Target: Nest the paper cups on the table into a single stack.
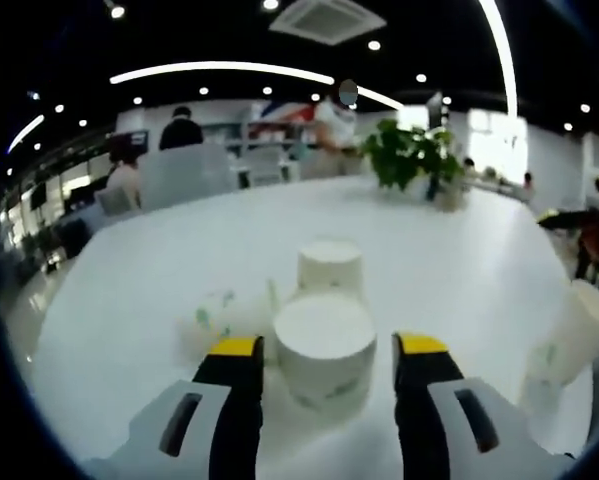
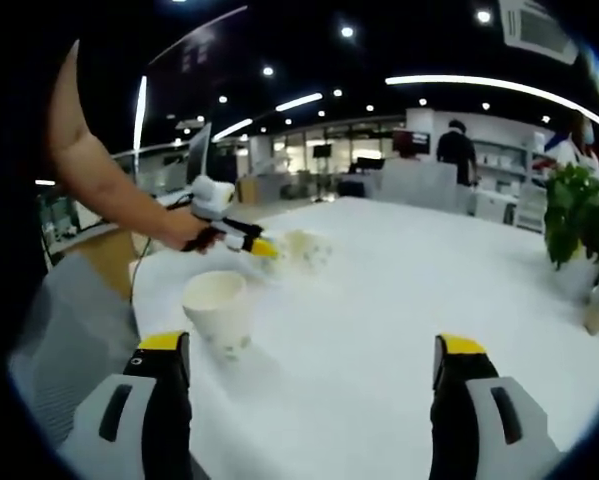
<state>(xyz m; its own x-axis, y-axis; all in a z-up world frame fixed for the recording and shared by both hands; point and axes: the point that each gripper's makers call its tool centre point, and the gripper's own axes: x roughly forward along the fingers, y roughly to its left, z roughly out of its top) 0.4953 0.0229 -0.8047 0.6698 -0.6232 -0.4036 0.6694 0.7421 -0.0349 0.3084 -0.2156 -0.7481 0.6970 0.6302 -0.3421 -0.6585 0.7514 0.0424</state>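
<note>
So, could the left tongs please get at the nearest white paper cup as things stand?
Probably yes: the upside-down white paper cup already sits between the open left tongs, with nothing blocking it.

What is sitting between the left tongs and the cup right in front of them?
Nothing visible. The nearest paper cup stands upside down, directly between the open left tongs. A second cup stands just behind it.
</note>
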